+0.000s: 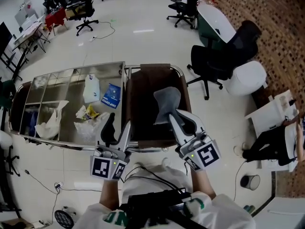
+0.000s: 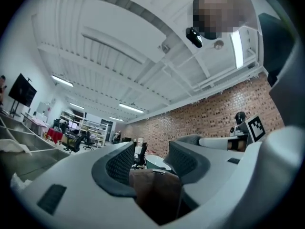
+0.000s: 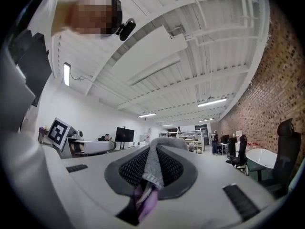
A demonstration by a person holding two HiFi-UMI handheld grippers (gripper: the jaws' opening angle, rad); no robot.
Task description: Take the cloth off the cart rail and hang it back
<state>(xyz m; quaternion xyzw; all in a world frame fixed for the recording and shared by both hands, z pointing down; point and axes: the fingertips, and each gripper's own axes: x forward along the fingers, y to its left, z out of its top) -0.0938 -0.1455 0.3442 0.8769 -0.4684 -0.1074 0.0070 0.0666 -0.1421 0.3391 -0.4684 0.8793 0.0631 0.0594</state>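
My right gripper [image 1: 172,114] is shut on a light grey cloth [image 1: 167,101] and holds it up above the right end of a steel cart [image 1: 71,71]. In the right gripper view the grey cloth [image 3: 159,146] is pinched between the black pads of that gripper [image 3: 152,167]. Under it, a dark brown cloth [image 1: 150,87] lies draped over the cart's rail [image 1: 178,71]. My left gripper [image 1: 117,127] stands open at the cart's near edge, just left of the brown cloth. In the left gripper view the brown cloth [image 2: 157,191] shows low in the gap of that gripper [image 2: 151,163], and the pads stand apart.
The cart's tray holds a white bottle [image 1: 92,89], a blue packet [image 1: 111,97] and crumpled plastic bags [image 1: 55,116]. A black office chair [image 1: 214,61] and a white rounded seat [image 1: 247,78] stand right of the cart. Cables lie on the floor at bottom left.
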